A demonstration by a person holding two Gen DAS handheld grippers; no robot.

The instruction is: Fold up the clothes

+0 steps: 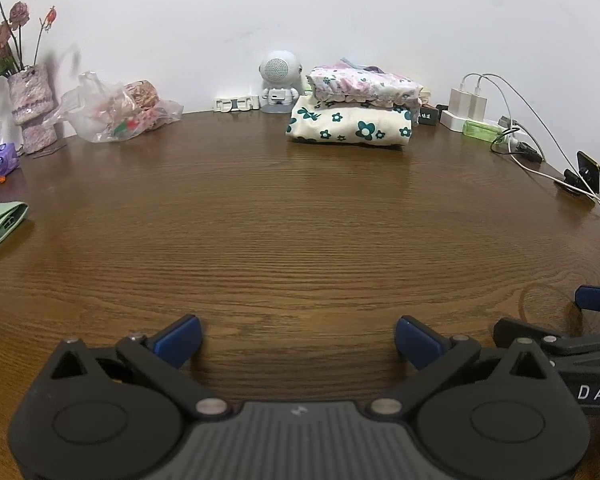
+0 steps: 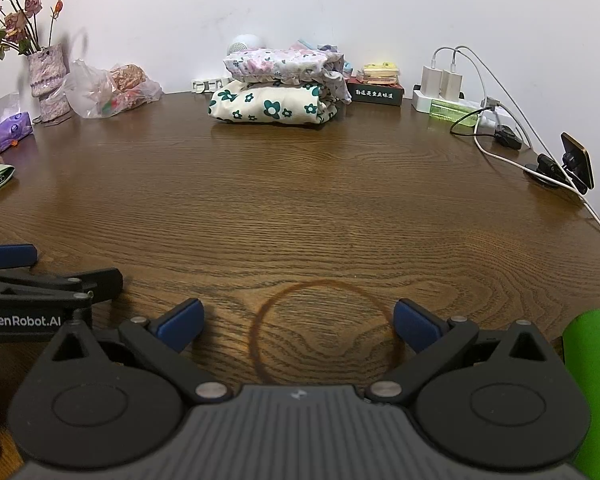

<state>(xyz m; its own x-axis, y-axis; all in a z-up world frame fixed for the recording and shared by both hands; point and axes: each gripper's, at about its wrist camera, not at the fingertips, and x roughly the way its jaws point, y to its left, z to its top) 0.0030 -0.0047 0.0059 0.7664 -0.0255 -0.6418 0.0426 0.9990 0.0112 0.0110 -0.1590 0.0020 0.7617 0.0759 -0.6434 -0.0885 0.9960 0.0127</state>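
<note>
Both claws, left (image 1: 298,338) and right (image 2: 299,322), wide open, empty; green cloth (image 2: 592,380) only in right view.

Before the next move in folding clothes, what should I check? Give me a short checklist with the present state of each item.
1. Left gripper open and empty: ok.
2. Right gripper open and empty: ok.
3. Brown wooden table bare between the fingers and the clothes: ok.
4. Folded cream cloth with dark green flowers lies flat at the far edge, with the folded pink floral cloth on top: ok.
5. An unfolded garment within reach: cannot tell; only a bright green thing shows at the right edge.
6. White charger cables away from the working area: ok.
</note>
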